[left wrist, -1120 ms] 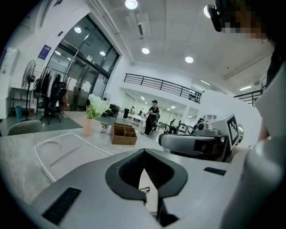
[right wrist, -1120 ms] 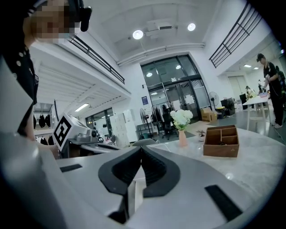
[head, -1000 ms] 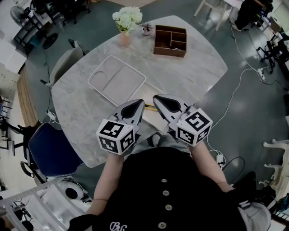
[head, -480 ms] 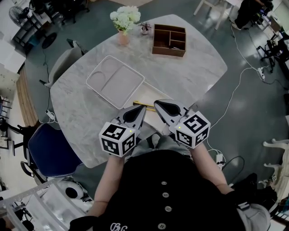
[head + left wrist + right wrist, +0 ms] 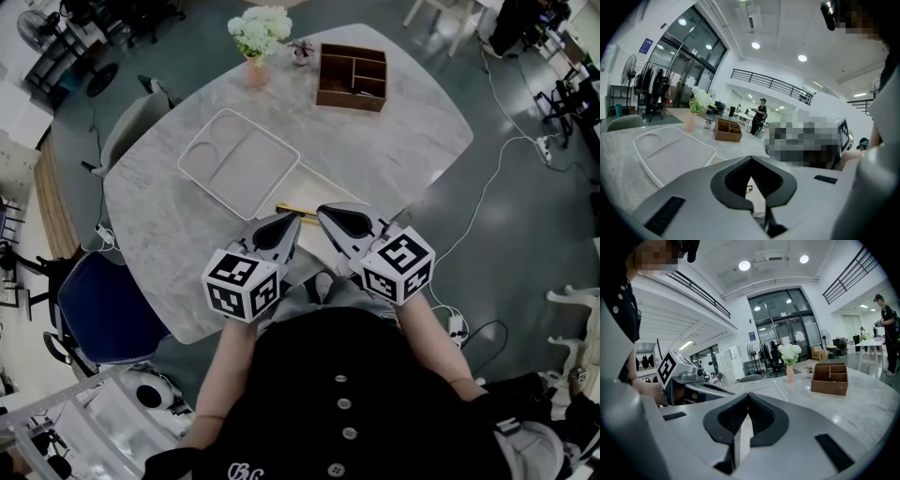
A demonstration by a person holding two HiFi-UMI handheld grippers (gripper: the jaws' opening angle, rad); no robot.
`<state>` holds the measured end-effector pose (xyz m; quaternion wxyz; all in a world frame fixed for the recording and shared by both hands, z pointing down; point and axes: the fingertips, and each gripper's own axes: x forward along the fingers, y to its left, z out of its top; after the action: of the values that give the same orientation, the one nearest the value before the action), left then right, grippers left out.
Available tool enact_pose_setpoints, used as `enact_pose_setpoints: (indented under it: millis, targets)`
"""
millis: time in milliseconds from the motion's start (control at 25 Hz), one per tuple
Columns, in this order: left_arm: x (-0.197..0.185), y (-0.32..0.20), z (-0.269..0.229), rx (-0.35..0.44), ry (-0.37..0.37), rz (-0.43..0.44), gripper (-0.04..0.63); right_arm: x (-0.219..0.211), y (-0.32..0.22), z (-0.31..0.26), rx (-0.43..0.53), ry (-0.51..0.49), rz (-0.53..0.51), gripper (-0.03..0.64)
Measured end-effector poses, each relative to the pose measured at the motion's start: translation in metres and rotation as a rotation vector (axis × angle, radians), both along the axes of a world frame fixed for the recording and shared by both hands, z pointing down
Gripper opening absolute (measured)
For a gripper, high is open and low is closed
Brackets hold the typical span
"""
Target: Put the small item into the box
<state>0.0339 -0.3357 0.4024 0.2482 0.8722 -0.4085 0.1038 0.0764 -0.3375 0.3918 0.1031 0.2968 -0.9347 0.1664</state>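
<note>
Table edge: the grey marble table point(image 5: 169, 234) ends at 6 o'clock, right under both claws; I see bare top toward 12.
Obstacles: white divided tray point(image 5: 239, 161) at 11 o'clock; brown wooden compartment box point(image 5: 352, 77) far at 12, well apart from it.
Left claw: my left gripper point(image 5: 294, 219) is pressed together, empty.
Right claw: my right gripper point(image 5: 325, 211) is pressed together, empty.
Small item: thin yellow stick with a dark end point(image 5: 286, 208) lies on the table at 12 o'clock of the left gripper's tip, just beside it.

The box point(image 5: 349, 101) is brown, the tray point(image 5: 253, 169) white, the table point(image 5: 403, 141) grey-veined marble.
</note>
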Motion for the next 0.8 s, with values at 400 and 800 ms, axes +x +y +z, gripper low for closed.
enact_pose_setpoints:
  millis: [400, 800]
  targets:
    - [0.004, 0.0035, 0.0042, -0.012, -0.012, 0.013, 0.017, 0.005, 0.0049, 0.0071, -0.02, 0.012, 0.003, 0.003]
    - [0.0042, 0.0064, 0.0074, -0.023, -0.025, 0.012, 0.017, 0.0056, 0.0087, 0.0096, -0.032, 0.017, -0.002, 0.003]
